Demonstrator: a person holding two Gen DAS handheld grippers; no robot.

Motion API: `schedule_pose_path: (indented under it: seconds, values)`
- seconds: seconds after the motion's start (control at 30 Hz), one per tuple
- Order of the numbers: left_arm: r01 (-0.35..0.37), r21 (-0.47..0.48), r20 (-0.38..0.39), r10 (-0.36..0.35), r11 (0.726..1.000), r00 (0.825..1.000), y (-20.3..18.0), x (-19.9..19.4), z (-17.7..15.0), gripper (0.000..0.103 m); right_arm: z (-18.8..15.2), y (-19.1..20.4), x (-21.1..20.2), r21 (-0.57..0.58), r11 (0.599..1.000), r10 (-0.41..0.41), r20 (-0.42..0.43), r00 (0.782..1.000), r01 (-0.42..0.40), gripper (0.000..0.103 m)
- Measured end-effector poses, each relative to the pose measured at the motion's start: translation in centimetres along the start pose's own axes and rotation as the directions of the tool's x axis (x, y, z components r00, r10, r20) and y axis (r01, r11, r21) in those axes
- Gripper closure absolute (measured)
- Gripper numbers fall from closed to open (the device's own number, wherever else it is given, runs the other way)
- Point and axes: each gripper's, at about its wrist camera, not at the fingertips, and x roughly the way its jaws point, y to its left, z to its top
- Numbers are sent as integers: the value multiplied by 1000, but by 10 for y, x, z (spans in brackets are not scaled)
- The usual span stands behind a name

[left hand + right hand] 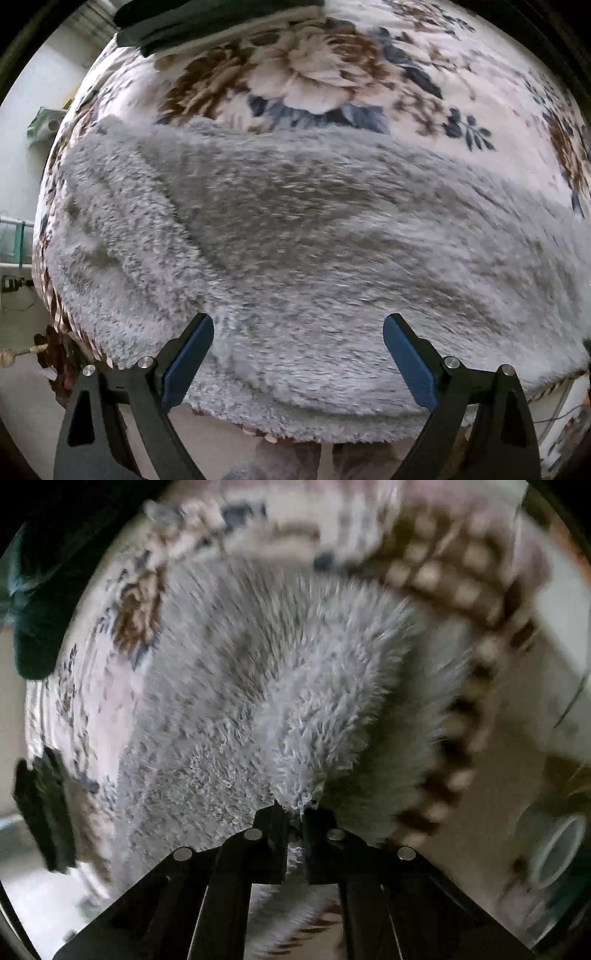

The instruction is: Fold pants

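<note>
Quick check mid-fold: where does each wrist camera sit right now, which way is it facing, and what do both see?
Left wrist: above the grey fleece pants, looking down; left gripper open, blue pads showing.
Right wrist: looking steeply down; right gripper shut on a pants fold.
Shared: the pants, floral blanket, dark garment.

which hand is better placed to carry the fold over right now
Right, probably. The right gripper is already shut on a tuft of the grey fleece pants, so it can pull at once. The left gripper hangs open above the pants and holds nothing.
</note>
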Motion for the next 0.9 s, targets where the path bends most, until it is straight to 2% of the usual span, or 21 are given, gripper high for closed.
schedule_pose_path:
  seconds: [0.07, 0.13, 0.17, 0.2, 0.23, 0.27, 0.37, 0.43, 0.5, 0.6, 0.73, 0.77, 0.83, 0.9]
  values:
    - [-14, -10, -18, 14, 1000, 1000, 5, 6, -3, 9, -3, -3, -3, -29, 997, -76, -5, 997, 76, 97]
    - [-17, -26, -41, 16, 1000, 999, 11, 12, -6, 9, 2, -12, 20, -36, 995, -100, -104, 990, 97, 93]
    - [-18, -42, -53, 15, 999, 998, 17, 12, -7, 9, 4, -16, 38, -12, 996, -89, -188, 978, 88, 85]
    - [-17, -53, -56, 14, 998, 998, 22, 11, -8, 9, 5, -18, 41, 26, 998, -57, -225, 973, 65, 85]
    - [-15, -64, -51, 12, 998, 999, 28, 6, -8, 9, 5, -16, 39, 45, 998, -26, -226, 974, 37, 83]
    - [-18, -71, -42, 15, 997, 999, 33, 2, -8, 9, 4, -9, 29, 41, 999, 7, -200, 980, 1, 73]
    - [-28, -113, -18, 26, 993, 999, 58, -11, -6, 9, -10, 23, -5, -34, 999, 28, -126, 992, -33, 55]
    - [-23, -163, -19, 20, 986, 1000, 85, -15, -2, 9, -30, 44, -15, -71, 996, 40, -137, 990, -50, 54]
    - [-25, -198, -19, 21, 980, 1000, 110, -15, 4, 9, -53, 70, -9, -107, 990, 70, -212, 975, -95, 54]
    - [-37, -224, -16, 34, 974, 999, 144, -12, 16, 9, -106, 100, 16, -121, 983, 89, -345, 934, -138, 54]
    - [-58, -184, -57, 49, 981, 997, 170, 4, 50, 9, -173, 118, 58, -83, 992, 45, -481, 875, -96, 54]
    - [-62, -164, -72, 51, 984, 996, 174, 9, 62, 9, -185, 122, 67, -61, 995, 33, -498, 867, -73, 54]
    - [-54, -136, -82, 44, 989, 996, 179, 17, 84, 9, -202, 129, 82, -19, 999, 30, -512, 858, -46, 54]
    - [-43, -123, -96, 31, 991, 995, 183, 26, 101, 9, -211, 139, 88, -28, 999, 2, -484, 875, -17, 54]
